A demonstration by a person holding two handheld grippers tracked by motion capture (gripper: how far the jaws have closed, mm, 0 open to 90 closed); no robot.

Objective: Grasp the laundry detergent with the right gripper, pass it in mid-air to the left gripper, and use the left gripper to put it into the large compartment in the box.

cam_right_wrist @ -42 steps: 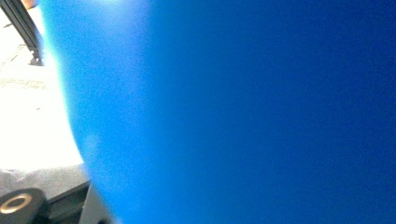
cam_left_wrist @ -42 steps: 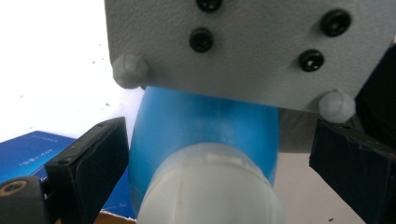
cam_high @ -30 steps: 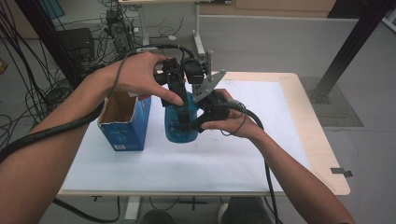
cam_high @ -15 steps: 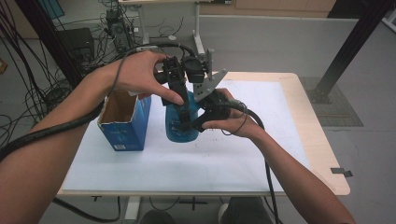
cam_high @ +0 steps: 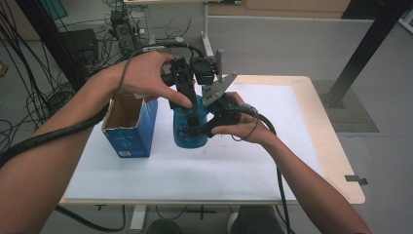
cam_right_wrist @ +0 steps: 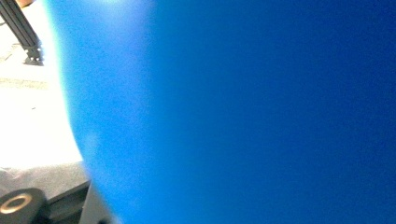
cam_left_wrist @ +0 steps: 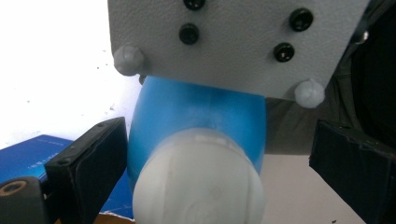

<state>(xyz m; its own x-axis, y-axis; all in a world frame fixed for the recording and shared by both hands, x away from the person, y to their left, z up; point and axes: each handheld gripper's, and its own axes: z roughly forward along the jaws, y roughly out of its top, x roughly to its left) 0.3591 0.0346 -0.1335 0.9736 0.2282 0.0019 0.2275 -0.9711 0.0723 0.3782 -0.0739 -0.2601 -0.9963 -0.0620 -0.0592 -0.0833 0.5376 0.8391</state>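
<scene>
Little has shifted over the last second: both hands stay bunched over the blue bottle (cam_high: pixel 191 130), which stands upright near the middle of the tabletop (cam_high: pixel 253 170), just right of the open blue carton (cam_high: pixel 130 127).

From the high view, the left claw (cam_high: pixel 187 105) comes down from above over the bottle's top, its hand (cam_high: pixel 146 78) wrapped round the body of the tool. In the left claw's own view its two black jaws stand apart on either side of the bottle's white cap (cam_left_wrist: pixel 198 179), clear of it, with the grey plate (cam_left_wrist: pixel 233 44) of the other tool just beyond.

The right claw (cam_high: pixel 207 127) reaches in from the right against the bottle's side, held by the right hand (cam_high: pixel 238 124). Its own view is pressed so close to the blue wall (cam_right_wrist: pixel 243 112) that I cannot tell how its jaws stand.
</scene>
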